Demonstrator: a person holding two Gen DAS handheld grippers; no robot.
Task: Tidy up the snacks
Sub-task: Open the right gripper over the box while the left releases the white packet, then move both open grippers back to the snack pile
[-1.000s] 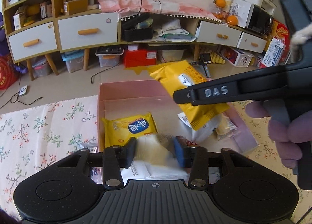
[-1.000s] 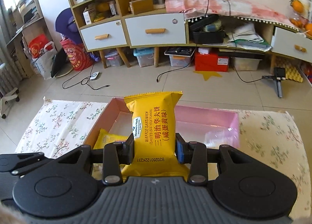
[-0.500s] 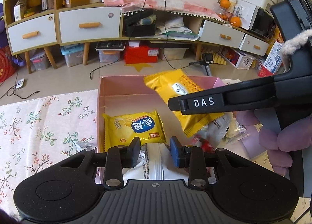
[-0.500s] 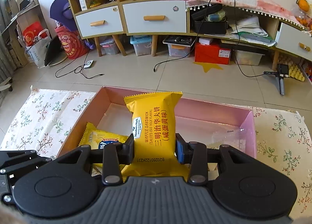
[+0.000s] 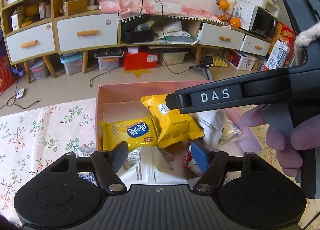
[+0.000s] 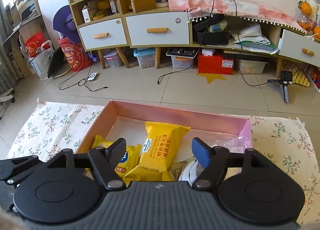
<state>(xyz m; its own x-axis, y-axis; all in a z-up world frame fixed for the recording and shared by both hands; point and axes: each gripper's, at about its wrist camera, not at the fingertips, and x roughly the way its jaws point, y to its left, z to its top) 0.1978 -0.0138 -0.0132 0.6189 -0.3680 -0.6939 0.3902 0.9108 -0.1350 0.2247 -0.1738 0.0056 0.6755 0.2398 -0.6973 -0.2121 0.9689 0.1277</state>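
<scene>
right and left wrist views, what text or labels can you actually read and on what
"DAS": white letters on the black right gripper finger, left wrist view.
"WAFFLE SANDWICH", "三明治华夫饼 (咸蛋黄味)", "B20260122KZ31": on the yellow waffle sandwich packet lying in the pink cardboard box.
Blue oval logo on the second yellow snack packet: Chinese characters, too stylised to read.
White packets near the left gripper: print too small.

pink box on floral cloth
</scene>
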